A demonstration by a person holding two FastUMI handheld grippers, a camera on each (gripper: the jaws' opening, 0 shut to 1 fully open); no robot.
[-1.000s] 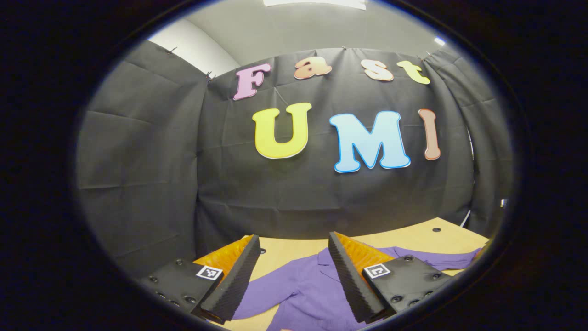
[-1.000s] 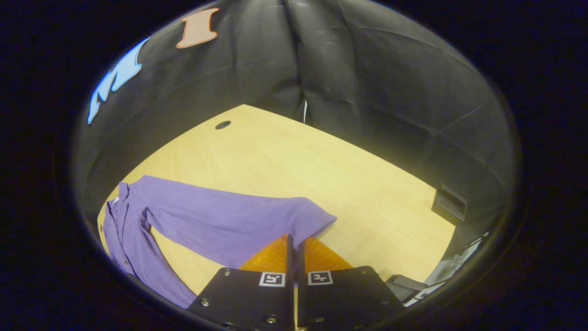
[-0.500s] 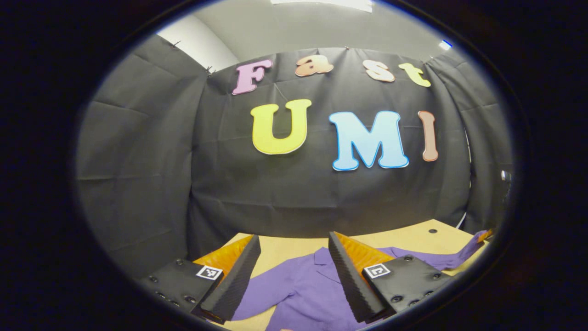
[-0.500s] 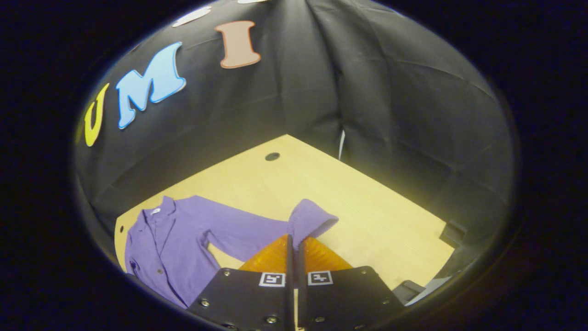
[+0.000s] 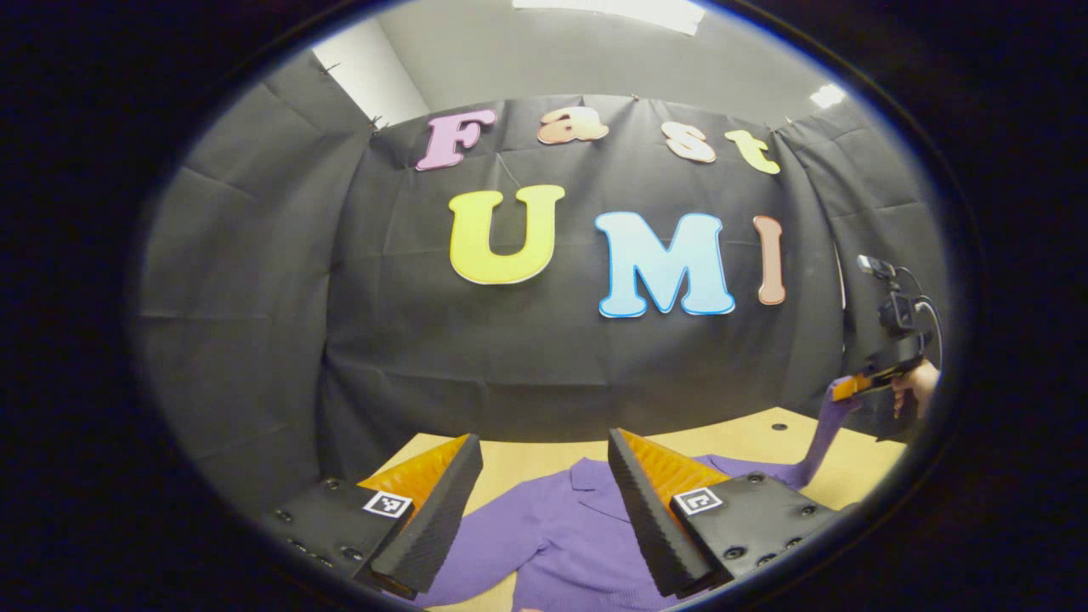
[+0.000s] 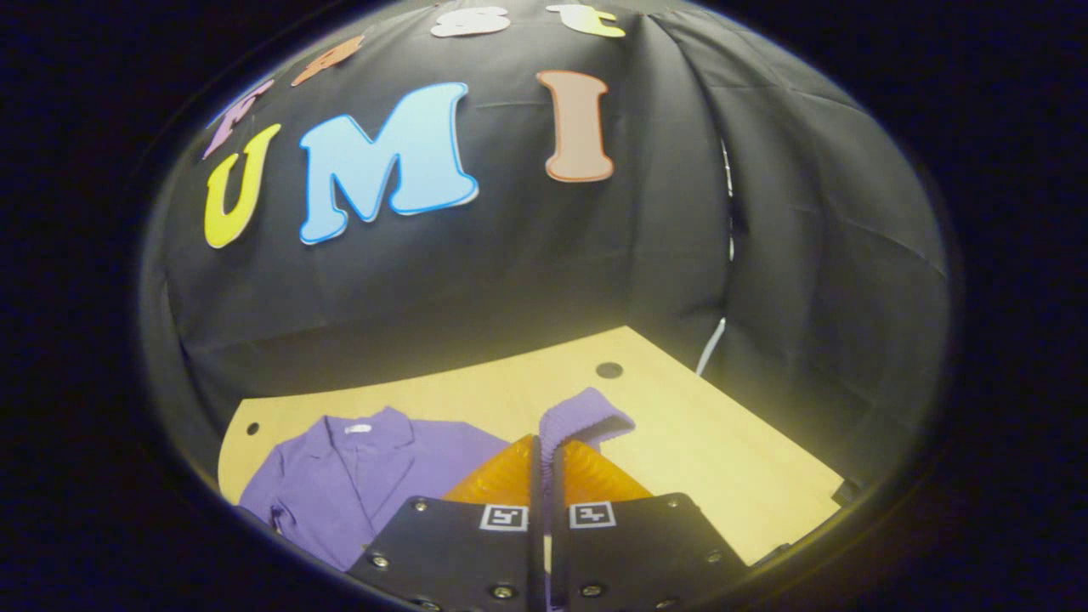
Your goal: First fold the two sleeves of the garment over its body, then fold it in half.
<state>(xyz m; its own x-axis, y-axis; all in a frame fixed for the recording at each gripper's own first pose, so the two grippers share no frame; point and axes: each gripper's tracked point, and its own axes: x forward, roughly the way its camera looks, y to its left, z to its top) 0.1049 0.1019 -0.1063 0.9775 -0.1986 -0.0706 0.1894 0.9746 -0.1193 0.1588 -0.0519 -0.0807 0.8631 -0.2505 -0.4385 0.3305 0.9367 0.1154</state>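
On the table (image 6: 697,442) the purple shirt (image 6: 357,484) lay flat, face up, collar toward the back wall; its long axis ran from the collar back toward the near edge, roughly in line with the left gripper view. Compared with a second ago, the right sleeve (image 6: 582,416) was no longer stretched flat out to the side: it had come up off the wood, and its cuff end now stood bunched above the right gripper (image 6: 544,450), whose fingers were clenched together on the fabric. From the left gripper view the same sleeve (image 5: 820,433) rose as a taut diagonal strip from the shoulder up to that gripper (image 5: 850,388), held by a hand (image 5: 914,387) at the far right. So the sleeve's axis had swung from lying sideways to pointing up and outward. My read: first sleeve fold was mid-lift, and the next move would be carrying the cuff inward across the chest. Left gripper (image 5: 544,510) hovered over the shirt's left shoulder area with its fingers spread wide, grasping nothing. Left sleeve (image 5: 476,552) lay flat on the table, not yet folded.
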